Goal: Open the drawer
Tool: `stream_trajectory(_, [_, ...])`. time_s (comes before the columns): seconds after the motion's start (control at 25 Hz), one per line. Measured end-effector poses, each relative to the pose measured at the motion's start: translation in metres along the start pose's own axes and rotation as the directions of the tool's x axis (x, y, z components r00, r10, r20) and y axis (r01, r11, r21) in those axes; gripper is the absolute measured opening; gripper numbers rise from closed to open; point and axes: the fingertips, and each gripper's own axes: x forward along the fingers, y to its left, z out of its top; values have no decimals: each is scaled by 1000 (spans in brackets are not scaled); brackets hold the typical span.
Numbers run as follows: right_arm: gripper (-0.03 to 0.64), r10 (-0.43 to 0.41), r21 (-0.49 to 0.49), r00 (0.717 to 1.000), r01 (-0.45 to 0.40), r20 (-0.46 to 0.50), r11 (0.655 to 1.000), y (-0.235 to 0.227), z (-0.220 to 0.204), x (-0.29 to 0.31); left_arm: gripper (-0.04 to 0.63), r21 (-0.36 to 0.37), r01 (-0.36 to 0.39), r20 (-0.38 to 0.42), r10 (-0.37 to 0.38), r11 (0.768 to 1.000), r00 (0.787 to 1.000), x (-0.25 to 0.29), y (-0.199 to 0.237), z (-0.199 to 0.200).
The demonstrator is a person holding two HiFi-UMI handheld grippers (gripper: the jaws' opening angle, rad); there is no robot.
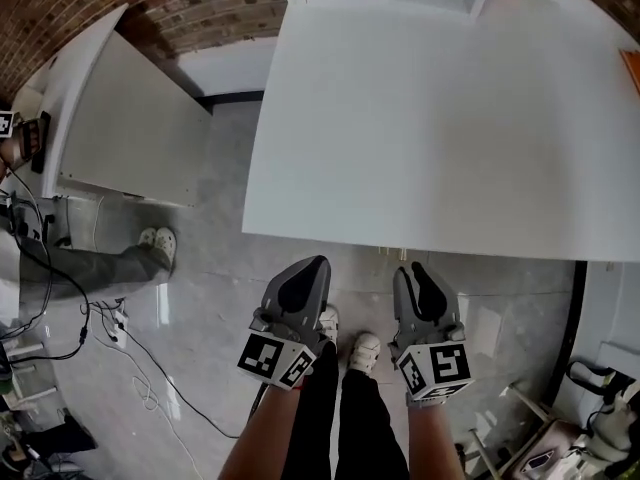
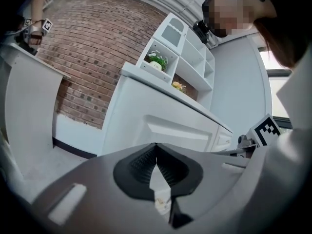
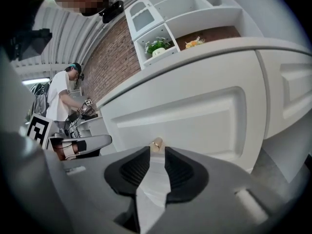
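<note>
The white drawer front fills the right gripper view, and its small brass knob sits just beyond the fingertips. My right gripper is open, a narrow gap between its pads lined up with the knob, and the pads are not on it. In the left gripper view my left gripper has its tips together, shut on nothing, facing another white drawer front. In the head view both grippers, left and right, hang side by side just below the front edge of the white counter.
White shelves with small plants stand on the counter against a brick wall. Another person works at a white cabinet to the left. Cables lie on the grey floor, and clutter sits at the lower right.
</note>
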Motion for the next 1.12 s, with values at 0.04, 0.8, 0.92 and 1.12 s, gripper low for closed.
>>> stream_trajectory(0.04, [87,-5,7,1000,5,3,1000,0,1,2,5,4,5,-3,-5,1000,1000,2,1,-1])
stream_trajectory(0.8, [89,-193,55,981,192,26,980,-4,7,27,10,-14,40,22,-40,999,999,18,22,9])
stream_trajectory(0.92, [86,-200,32,980,199,25,980,-5,6,27,8,-8,58,15,-58,998,998,21,20,9])
stream_trajectory(1.12, [83,-204,6,979,204,15,979,-5,5,27,12,-30,41,29,-40,999,999,19,21,10])
